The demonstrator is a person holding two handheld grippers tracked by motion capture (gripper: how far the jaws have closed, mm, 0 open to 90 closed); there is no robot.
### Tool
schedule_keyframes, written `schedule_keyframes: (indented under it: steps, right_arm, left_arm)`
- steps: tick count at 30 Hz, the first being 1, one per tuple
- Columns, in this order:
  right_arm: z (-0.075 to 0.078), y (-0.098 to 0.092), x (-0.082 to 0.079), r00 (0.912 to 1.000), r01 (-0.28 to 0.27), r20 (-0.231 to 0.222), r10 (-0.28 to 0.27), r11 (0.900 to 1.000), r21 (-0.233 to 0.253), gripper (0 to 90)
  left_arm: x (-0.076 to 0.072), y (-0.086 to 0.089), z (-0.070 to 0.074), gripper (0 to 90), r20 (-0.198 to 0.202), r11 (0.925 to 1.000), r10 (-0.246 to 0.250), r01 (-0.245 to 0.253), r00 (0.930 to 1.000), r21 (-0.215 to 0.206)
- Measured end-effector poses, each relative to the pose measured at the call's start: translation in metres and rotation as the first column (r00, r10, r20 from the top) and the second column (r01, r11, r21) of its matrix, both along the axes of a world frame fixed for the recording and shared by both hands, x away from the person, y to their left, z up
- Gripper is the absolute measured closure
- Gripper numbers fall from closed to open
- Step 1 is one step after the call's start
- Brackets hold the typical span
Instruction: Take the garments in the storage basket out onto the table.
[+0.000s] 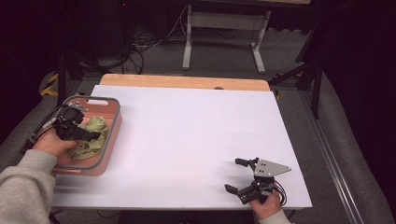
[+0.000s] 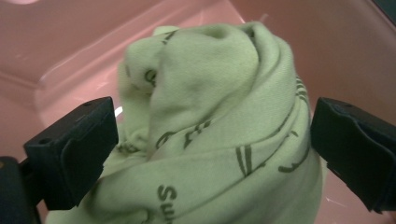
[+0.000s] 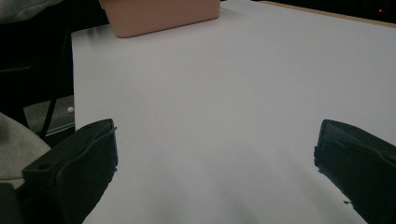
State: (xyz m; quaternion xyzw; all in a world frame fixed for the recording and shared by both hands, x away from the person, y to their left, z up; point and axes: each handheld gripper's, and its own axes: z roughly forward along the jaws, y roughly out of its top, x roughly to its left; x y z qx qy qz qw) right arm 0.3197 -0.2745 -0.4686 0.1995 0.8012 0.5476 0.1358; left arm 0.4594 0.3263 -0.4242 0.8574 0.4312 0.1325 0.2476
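1. Pale green cloth with dark lettering sits bunched in the pink basket at the left edge of the white bench.
2. The left tool is down inside the basket, its jaws spread wide on either side of the bunched cloth. In the left gripper view the fabric fills the gap and lies against the inner faces, but the jaws are not pinched in on it; I'd call it a grasp being set up rather than one made.
3. The right tool waits near the front right corner of the bench, well apart from the basket, jaws wide with nothing between them but bare white surface.
4. My reading: the work is at an early stage. The cloth is in the basket and unlifted; what's left is closing on it, drawing it out, and whatever handling follows on the open bench, likely with the right tool joining in.
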Motion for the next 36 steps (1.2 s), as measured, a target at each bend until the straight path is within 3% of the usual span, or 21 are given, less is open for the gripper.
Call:
schedule_keyframes:
  steps: [9,13,17,22,30,33,36]
  right_arm:
    - [0.000,0.000,0.000,1.0000,-0.002,-0.001,0.002,1.000,0.000,0.1]
    - [0.000,0.000,0.000,1.0000,-0.004,0.000,0.004,1.000,-0.001,0.1]
    - [0.000,0.000,0.000,1.0000,-0.004,-0.001,0.004,1.000,-0.001,0.1]
    - [0.000,0.001,0.000,1.0000,-0.007,-0.003,0.007,1.000,-0.003,0.1]
    - [-0.001,0.001,0.000,0.9999,-0.011,-0.006,0.011,1.000,-0.003,0.1]
    - [-0.001,0.001,0.000,0.9999,-0.012,-0.006,0.011,1.000,-0.003,0.1]
    - [-0.001,0.001,0.000,0.9999,-0.010,-0.004,0.010,1.000,-0.002,0.1]
  left_arm:
    - [0.006,0.002,-0.008,1.2,-0.045,0.9993,-0.007,0.005,0.9990,-0.036]
    - [0.007,0.000,-0.015,1.3,-0.058,0.9993,-0.036,0.035,0.9977,-0.015]
    - [0.008,0.001,-0.016,1.2,-0.065,0.9993,-0.031,0.029,0.9974,-0.025]
    - [0.009,0.002,-0.020,1.3,-0.104,0.9987,-0.029,0.024,0.9941,-0.046]
    - [0.009,0.003,-0.022,7.1,-0.137,0.9981,-0.026,0.018,0.9902,-0.059]
    - [0.009,0.004,-0.021,11.5,-0.179,0.9966,-0.003,-0.012,0.9839,-0.082]
    - [0.010,0.006,-0.020,17.2,-0.181,0.9965,-0.021,0.006,0.9832,-0.084]
